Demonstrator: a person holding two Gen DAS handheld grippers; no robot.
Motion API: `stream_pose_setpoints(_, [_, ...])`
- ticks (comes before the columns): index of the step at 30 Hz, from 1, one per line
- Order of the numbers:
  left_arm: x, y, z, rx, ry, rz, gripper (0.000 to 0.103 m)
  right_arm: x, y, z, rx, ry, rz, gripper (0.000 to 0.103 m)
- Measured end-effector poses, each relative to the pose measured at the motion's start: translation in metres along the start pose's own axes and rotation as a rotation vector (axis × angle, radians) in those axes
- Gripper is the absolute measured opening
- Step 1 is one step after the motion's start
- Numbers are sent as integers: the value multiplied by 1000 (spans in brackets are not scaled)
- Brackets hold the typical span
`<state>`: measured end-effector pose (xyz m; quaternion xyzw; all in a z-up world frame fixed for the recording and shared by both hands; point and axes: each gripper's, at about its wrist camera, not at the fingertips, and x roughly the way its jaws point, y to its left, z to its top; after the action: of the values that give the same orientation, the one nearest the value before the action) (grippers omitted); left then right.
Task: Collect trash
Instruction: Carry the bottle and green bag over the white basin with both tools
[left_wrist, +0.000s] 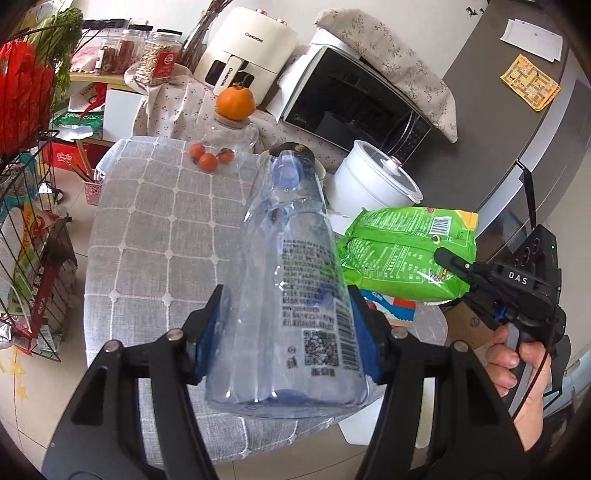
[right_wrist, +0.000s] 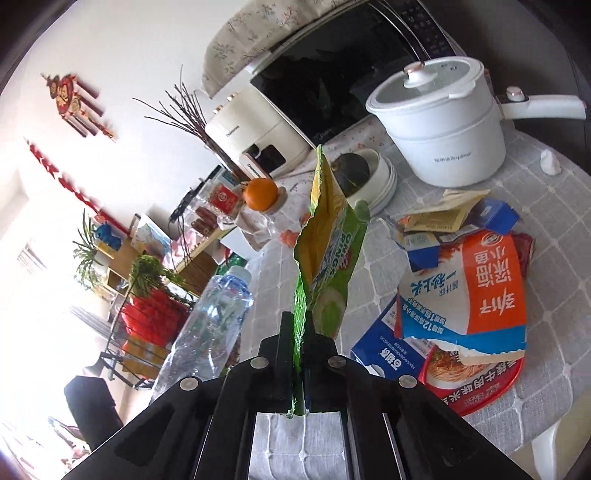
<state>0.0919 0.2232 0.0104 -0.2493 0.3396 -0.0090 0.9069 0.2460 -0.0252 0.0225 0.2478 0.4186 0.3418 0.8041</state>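
My left gripper (left_wrist: 286, 325) is shut on a clear blue plastic bottle (left_wrist: 295, 280), held above the grey checked tablecloth (left_wrist: 147, 229). The bottle also shows in the right wrist view (right_wrist: 210, 325) at lower left. My right gripper (right_wrist: 300, 332) is shut on the edge of a green and yellow snack bag (right_wrist: 328, 251), lifted off the table; it also shows in the left wrist view (left_wrist: 402, 251), with the right gripper (left_wrist: 458, 264) at its right end. More trash lies on the table: an orange and white noodle packet (right_wrist: 476, 295), a blue carton (right_wrist: 384, 358), a red lid (right_wrist: 480, 387).
A white electric pot (right_wrist: 439, 125) stands at the table's back, with bowls holding a dark squash (right_wrist: 354, 170). A microwave (left_wrist: 351, 107), an air fryer (left_wrist: 247, 51), a jar topped by an orange (left_wrist: 235, 101), small tangerines (left_wrist: 207, 158). A wire rack (left_wrist: 33, 221) stands left.
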Motion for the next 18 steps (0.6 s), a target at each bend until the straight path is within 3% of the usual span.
stream_pose_setpoints(4, [1,-29,-5,58,-8,-47,63,-51,1,1,-25,-70,6,4])
stream_pose_setpoints(8, [9,-64,-16,115,10,-110,63,-107,-18,-7,-34,-132,-51,4])
stream_pose_setpoints(15, [42,-139,-52,256,103,-191,63,-195,-96,-36,42,-206,-216,4])
stream_pose_setpoints(18, [59,-170,-74,319,166,-226,64,-217,-144,-50,158,-172,-313,4])
